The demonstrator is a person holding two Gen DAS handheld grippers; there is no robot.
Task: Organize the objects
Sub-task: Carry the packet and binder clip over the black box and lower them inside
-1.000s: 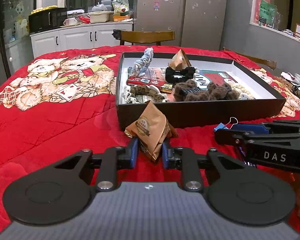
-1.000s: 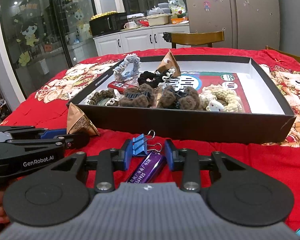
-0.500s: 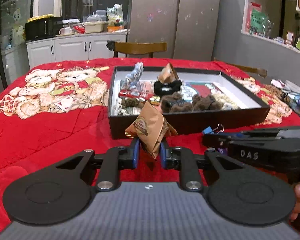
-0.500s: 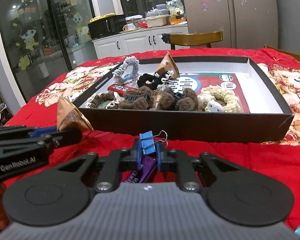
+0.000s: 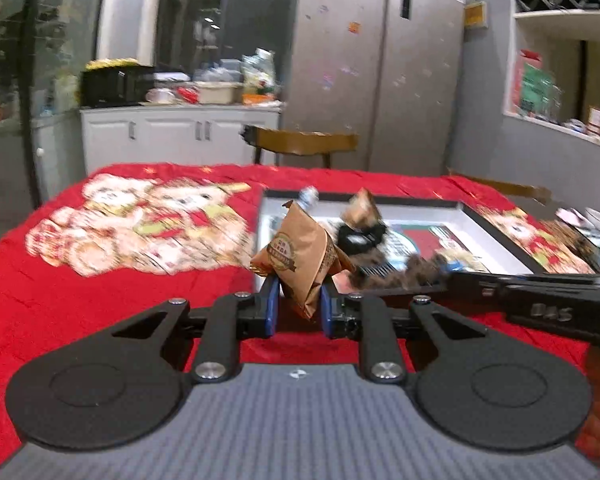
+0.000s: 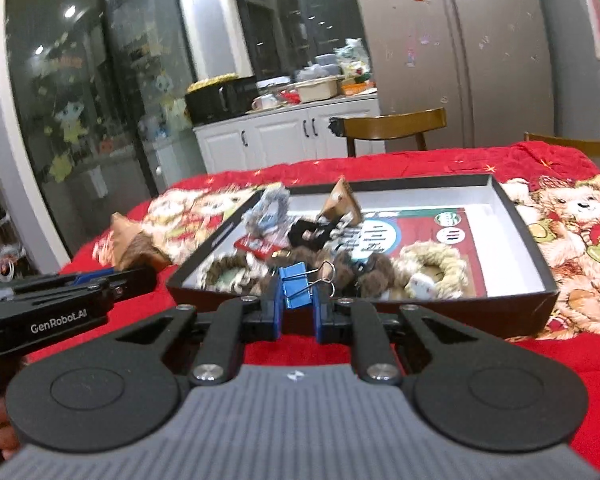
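Both hands are carrying something toward the black box point(image 6: 531, 240) on the red bear-print cloth point(image 5: 100, 280). The left gripper point(image 5: 296, 304) has its blue pads clamped on the lower corner of a brown paper packet point(image 5: 300, 256), which stands up between the fingers, clear of the cloth, just short of the box's near left corner. The right gripper point(image 6: 296, 308) is pinched tight on a blue binder clip point(image 6: 296, 284), whose wire handles stick out to the right; it hangs right at the near wall of the box, about the middle of its length.

Inside the box there is already a heap: a second brown packet point(image 6: 341, 200) toward the far side, a black scrunchie point(image 6: 311, 232) just in front of it, some furry brown hair ties point(image 6: 371, 280) along the near wall, and a cream rope ring point(image 6: 431, 264) beside them. The right end of the box floor looks bare.

I'd judge this the carry stage, both pickups done and neither thing yet dropped. Next, each hand needs to clear the near wall, come over the inside and open its fingers. The clip is small and could land among the hair ties; the packet is light and may tip as it falls. With the two grippers side by side, they should keep from knocking each other.
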